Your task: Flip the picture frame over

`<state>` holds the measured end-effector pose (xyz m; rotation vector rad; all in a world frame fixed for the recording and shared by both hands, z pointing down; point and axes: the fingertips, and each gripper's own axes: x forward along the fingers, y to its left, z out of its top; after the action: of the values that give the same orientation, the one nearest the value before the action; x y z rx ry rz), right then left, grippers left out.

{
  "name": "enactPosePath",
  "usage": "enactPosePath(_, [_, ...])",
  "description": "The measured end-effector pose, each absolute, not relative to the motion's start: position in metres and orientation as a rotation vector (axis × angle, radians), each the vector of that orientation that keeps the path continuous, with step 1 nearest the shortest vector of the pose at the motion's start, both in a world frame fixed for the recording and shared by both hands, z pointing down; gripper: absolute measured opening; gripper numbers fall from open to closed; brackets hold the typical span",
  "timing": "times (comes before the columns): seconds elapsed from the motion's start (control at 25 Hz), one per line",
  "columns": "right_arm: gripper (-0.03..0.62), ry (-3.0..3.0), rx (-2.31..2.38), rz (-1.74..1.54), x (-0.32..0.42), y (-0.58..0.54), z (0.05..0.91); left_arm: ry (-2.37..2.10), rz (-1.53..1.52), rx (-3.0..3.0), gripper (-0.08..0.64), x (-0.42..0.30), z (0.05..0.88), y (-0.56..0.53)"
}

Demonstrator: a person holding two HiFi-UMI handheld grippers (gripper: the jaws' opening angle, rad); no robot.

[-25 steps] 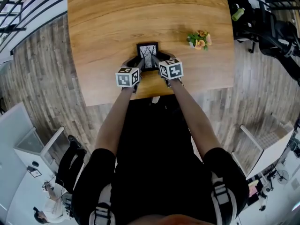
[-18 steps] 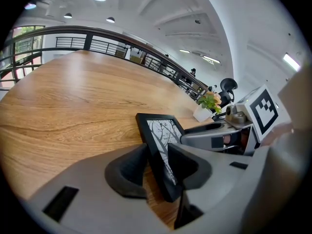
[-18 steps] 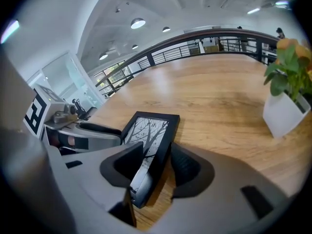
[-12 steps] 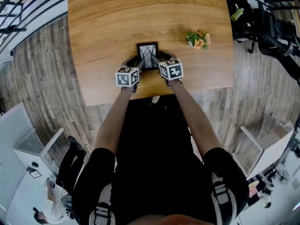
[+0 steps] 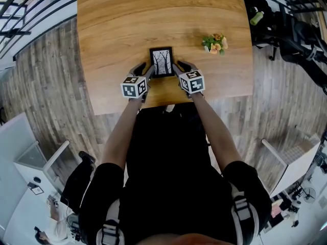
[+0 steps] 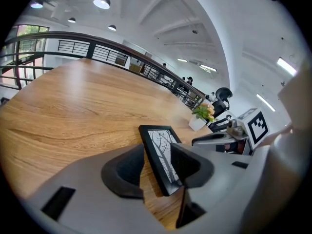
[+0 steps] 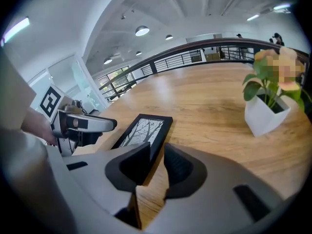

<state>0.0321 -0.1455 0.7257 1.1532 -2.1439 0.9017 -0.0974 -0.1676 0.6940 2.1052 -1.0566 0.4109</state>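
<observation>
Left fingers (image 6: 122, 172) just opening, right fingers (image 7: 181, 172) closing; picture frame (image 5: 161, 62) between

On the wooden surface (image 5: 112, 29), a black rectangular picture frame (image 5: 161, 62) lies between the left hand-held gripper (image 5: 145, 70) and the right hand-held gripper (image 5: 180, 67); a small potted plant (image 5: 214, 43) stands farther back, to the right.

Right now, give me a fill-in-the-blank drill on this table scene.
The picture frame lies flat on the table with its picture facing ____.
In the head view, the potted plant stands to the frame's ____.
The plant's pot is coloured ____.
Missing words: up; right; white.
</observation>
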Motion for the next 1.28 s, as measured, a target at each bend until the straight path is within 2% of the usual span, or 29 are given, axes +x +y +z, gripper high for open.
enactPosePath(0.24, [0.008, -2.214, 1.101, 0.82, 0.033, -0.117, 0.696, -1.064, 0.349, 2.136, 0.179, -0.106, 0.672, -0.154])
enactPosePath(0.4, [0.008, -2.227, 1.095, 0.77, 0.039, -0.102, 0.685, -1.061, 0.388, 2.216, 0.124, -0.104, 0.657, -0.142])
enactPosePath(0.56, [0.008, -2.231, 1.107, 0.814, 0.047, -0.09, 0.684, -1.048, 0.427, 2.304, 0.112, -0.1, 0.645, -0.128])
enactPosePath(0.84, [0.006, -2.238, 1.095, 0.718, 0.053, -0.084, 0.673, -1.004, 0.438, 2.37, 0.035, -0.101, 0.631, -0.109])
enactPosePath(1.28, [0.006, -2.224, 1.097, 0.692, 0.052, -0.068, 0.672, -0.962, 0.499, 2.381, 0.025, -0.108, 0.635, -0.095])
